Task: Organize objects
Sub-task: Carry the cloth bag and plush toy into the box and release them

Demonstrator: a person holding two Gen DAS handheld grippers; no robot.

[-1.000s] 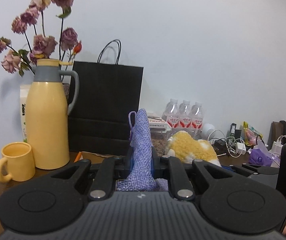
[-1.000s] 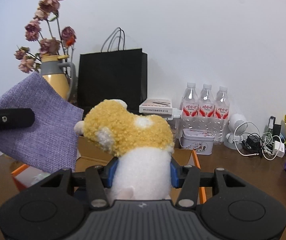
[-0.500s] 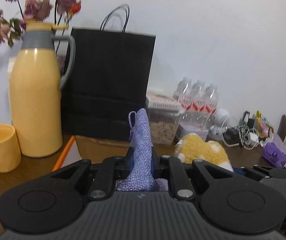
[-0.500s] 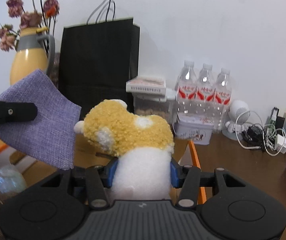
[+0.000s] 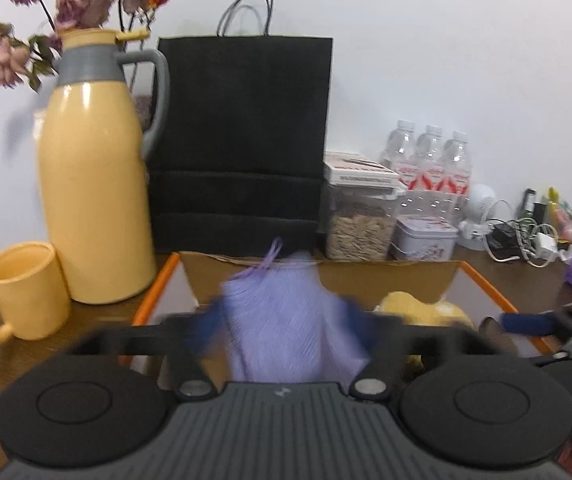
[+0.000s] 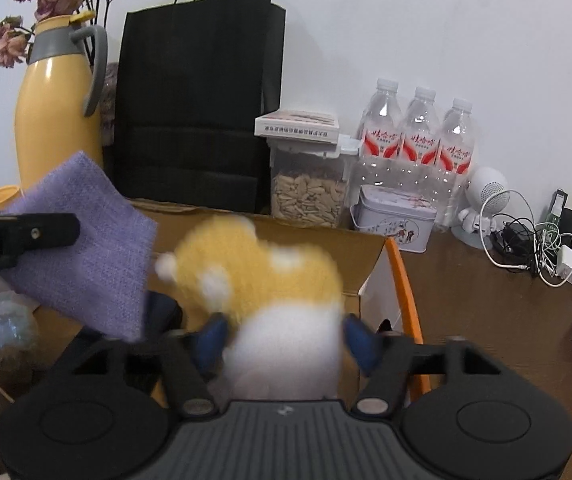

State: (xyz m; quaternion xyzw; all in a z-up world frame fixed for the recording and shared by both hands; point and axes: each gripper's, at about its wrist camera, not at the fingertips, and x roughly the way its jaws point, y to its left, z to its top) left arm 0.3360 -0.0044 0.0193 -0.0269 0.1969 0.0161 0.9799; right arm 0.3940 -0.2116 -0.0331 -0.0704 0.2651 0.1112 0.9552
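My left gripper [image 5: 282, 314] stands open over the cardboard box [image 5: 365, 276] with the orange rim; its fingers have spread apart and the purple cloth pouch [image 5: 289, 320] sits blurred between them, dropping loose. The pouch also shows in the right wrist view [image 6: 86, 248]. My right gripper [image 6: 286, 334] is open too, with the yellow and white plush toy [image 6: 262, 280] blurred between its spread fingers, above the box [image 6: 369, 264]. In the left wrist view the plush [image 5: 425, 310] shows low inside the box.
A yellow thermos jug [image 5: 94, 192] with dried flowers and a yellow mug [image 5: 22, 292] stand at the left. A black paper bag [image 5: 242, 140], a seed jar [image 5: 357, 224], a tin [image 5: 423, 238], water bottles [image 6: 417, 140] and cables [image 6: 533, 248] line the back. Bubble wrap [image 6: 2, 328] lies in the box.
Both grippers moved forward and down over the box, then opened. The purple pouch and the plush toy were let go and are blurred in motion.
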